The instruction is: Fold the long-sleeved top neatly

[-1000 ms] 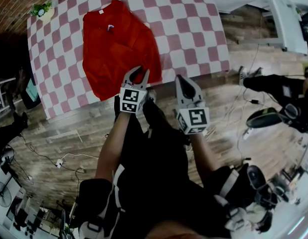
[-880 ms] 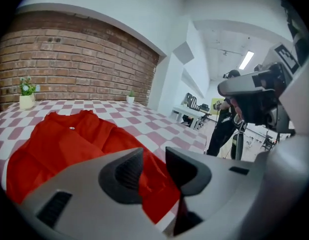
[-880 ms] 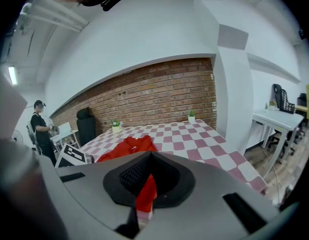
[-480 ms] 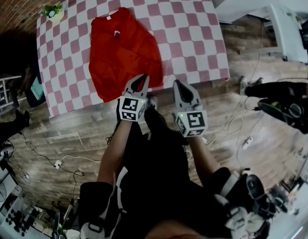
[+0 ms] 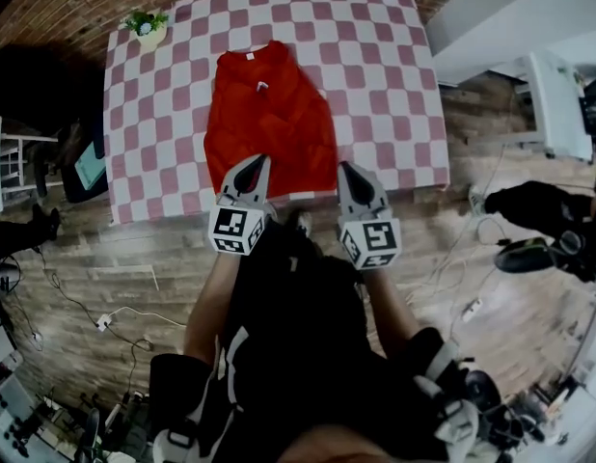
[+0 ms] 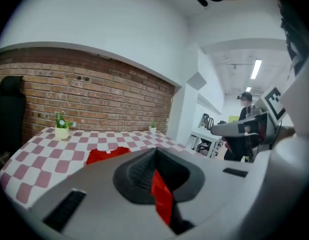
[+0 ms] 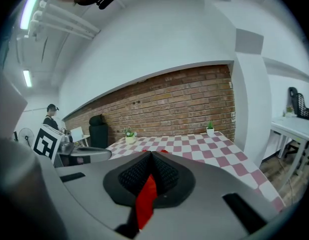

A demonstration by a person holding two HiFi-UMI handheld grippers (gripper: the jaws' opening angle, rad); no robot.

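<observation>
- Across the upper middle of the head view, the checked table (image 5: 394,85) carries the red top (image 5: 269,123). Its collar points to the frame's top and its hem lies at the table's near edge. Your gripper views reduce that table to a thin band below a brick wall (image 7: 194,99), so the garment's outline can only be read from the head view.
- Along its middle the top shows dark creases. My guess is that carrying the hem toward the collar now would fold those creases in and leave the edges crooked.
- At lower centre, your left gripper (image 5: 250,170) and right gripper (image 5: 354,177) each sit on a hem corner, jaws closed on red cloth.
  - If one hand travels higher than the other, the fold line will likely skew.
  - Pulling toward yourself could drag the top off the near edge.
- Only the gripper views show the bite itself: a narrow strip of red cloth (image 6: 162,196) between the ribbed pads (image 6: 139,173), and the same on the right. It looks thin, so a sharp tug might slip it free.
- At the table's upper left corner stands a plant pot (image 5: 147,29), well apart from the top and probably no hazard.
</observation>
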